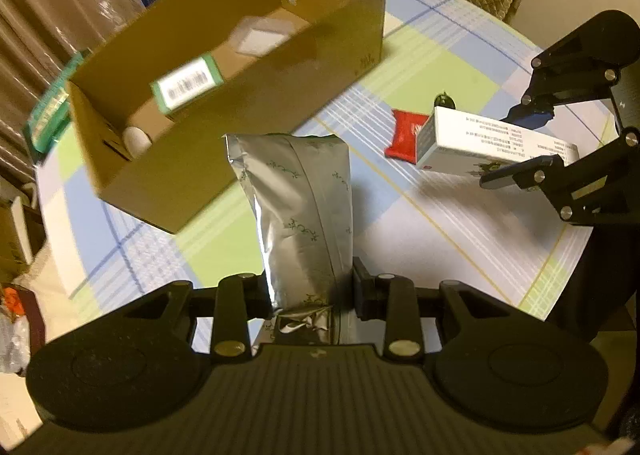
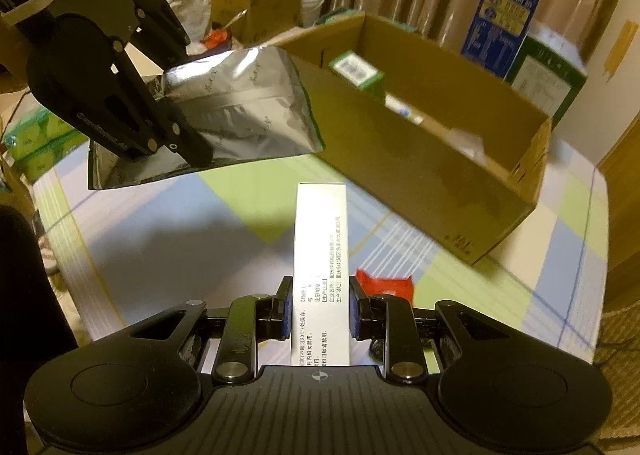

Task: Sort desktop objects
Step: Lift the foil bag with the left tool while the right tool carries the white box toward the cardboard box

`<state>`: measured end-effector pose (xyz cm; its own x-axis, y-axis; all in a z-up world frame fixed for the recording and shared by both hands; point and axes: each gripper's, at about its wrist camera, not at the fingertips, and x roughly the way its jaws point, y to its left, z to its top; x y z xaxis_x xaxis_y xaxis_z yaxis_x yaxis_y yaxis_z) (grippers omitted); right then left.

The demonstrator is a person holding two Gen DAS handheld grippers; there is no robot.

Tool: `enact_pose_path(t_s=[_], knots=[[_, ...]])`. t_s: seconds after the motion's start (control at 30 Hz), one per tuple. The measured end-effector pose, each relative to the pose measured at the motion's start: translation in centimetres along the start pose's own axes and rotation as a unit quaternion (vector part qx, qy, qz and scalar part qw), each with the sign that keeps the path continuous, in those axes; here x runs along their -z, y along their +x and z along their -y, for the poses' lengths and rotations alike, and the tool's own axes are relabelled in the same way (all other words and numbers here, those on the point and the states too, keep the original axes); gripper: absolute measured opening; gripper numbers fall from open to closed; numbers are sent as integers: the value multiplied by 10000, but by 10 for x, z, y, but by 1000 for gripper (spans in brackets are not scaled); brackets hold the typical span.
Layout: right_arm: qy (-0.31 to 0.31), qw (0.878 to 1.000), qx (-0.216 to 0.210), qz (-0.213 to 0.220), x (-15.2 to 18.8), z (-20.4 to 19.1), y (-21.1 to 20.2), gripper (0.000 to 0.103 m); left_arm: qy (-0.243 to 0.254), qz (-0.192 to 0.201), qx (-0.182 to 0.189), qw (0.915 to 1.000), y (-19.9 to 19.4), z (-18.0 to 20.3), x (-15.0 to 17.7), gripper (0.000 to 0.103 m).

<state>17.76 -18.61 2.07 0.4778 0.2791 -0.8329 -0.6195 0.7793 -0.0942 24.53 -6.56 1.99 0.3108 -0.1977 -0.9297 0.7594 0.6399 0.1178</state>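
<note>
While both point downward, left gripper (image 1: 308, 295) clamps pouch (image 1: 300, 207).

One carton (image 1: 224, 103), one foil pouch (image 1: 304, 215), one white box (image 1: 492, 143), one red packet (image 1: 404, 135), two grippers (left (image 1: 310, 291), right (image 2: 319, 313)).

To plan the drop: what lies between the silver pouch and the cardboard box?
Nothing; only bare checked tablecloth separates silver pouch from cardboard box, in the left wrist view.
</note>
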Motion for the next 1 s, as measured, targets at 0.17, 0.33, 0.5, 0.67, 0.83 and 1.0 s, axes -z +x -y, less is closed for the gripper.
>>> enact_pose_path(t_s=[0.17,0.33,0.5,0.67,0.83,1.0], knots=[[4,9999,99,134,-15,7,-16,23,-32,114,-110,9999,-26,-10,-8,29],[51,9996,152,236,-30,23,-22,23,-107,213,-225,9995,-44,-25,-19,29],[170,9992,215,294,-50,43,-24,23,-183,252,-340,9989,-55,-43,-37,29],[283,9987,245,353,-75,64,-20,23,-530,302,-431,9972,-56,-69,-57,29],[466,9976,315,407,-98,86,-13,23,-759,324,-495,9954,-50,-94,-76,29],[715,9955,380,493,-121,112,-5,23,-996,363,-574,9927,-42,-120,-93,29]])
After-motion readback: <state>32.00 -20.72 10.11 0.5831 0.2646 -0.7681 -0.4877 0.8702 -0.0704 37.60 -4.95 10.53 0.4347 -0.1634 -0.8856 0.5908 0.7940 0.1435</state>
